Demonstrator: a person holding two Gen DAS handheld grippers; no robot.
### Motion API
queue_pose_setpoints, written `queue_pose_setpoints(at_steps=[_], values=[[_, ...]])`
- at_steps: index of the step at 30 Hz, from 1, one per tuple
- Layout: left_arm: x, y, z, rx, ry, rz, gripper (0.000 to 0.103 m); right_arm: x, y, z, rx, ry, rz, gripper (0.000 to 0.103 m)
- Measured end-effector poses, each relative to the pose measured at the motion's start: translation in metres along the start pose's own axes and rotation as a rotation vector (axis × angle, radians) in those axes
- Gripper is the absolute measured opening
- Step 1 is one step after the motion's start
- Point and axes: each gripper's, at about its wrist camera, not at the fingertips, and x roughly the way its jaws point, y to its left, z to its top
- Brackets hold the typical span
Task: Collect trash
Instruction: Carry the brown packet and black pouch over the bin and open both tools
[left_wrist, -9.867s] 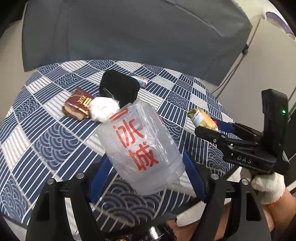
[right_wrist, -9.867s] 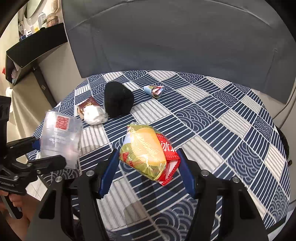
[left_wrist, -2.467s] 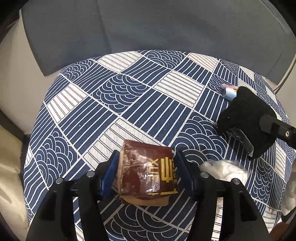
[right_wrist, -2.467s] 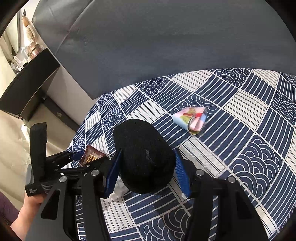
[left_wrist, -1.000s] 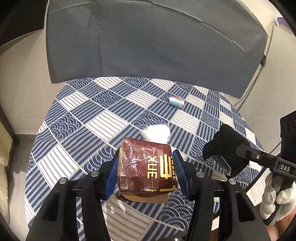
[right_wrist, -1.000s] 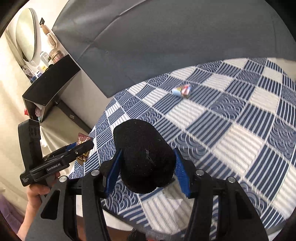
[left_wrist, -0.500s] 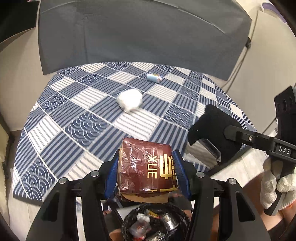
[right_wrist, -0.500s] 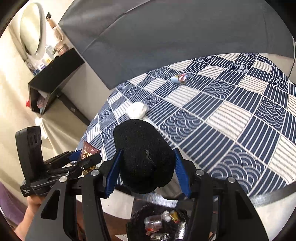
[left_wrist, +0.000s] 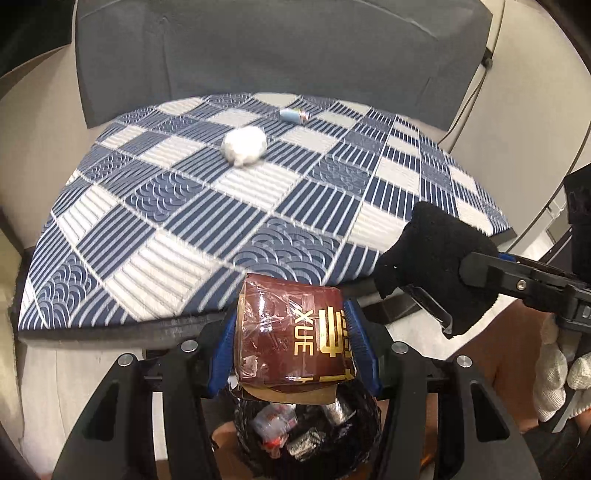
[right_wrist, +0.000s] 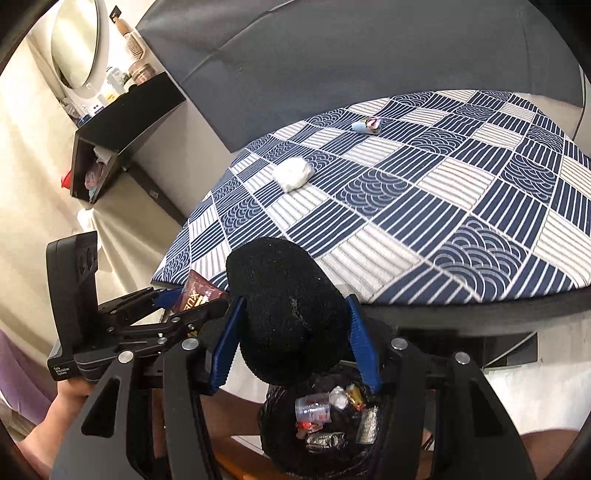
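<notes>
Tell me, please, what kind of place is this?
Probably a room in a home, maybe a bedroom or dressing corner. An oval mirror hangs above a black shelf carrying bottles, a patterned blue-and-white cloth covers the table, and a black-lined bin of wrappers stands beside it.

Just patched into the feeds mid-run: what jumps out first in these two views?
Both grippers are loaded: the left gripper clamps a brown packet, and the right gripper clamps a black foam lump. Both hang over a black-lined trash bin off the table's near edge. A white paper wad and a small colourful wrapper lie on the blue checked tablecloth.
</notes>
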Motion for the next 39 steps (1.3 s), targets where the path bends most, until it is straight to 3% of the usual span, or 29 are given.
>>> queue_pose_setpoints(at_steps=[16,28,39], values=[[0.007,-0.006,-0.043,-0.042,0.129,0.003,0.053,-0.009,0.004,-0.041,0.023,0.056,-0.042,0.055],[0.018,-0.008,-0.067,-0.051,0.222,0.025,0.053,0.021,0.01,-0.06,0.011,0.196,-0.093,0.056],[0.046,0.007,-0.086,-0.102,0.388,0.025,0.053,0.052,-0.004,-0.073,0.053,0.333,-0.175,0.056]])
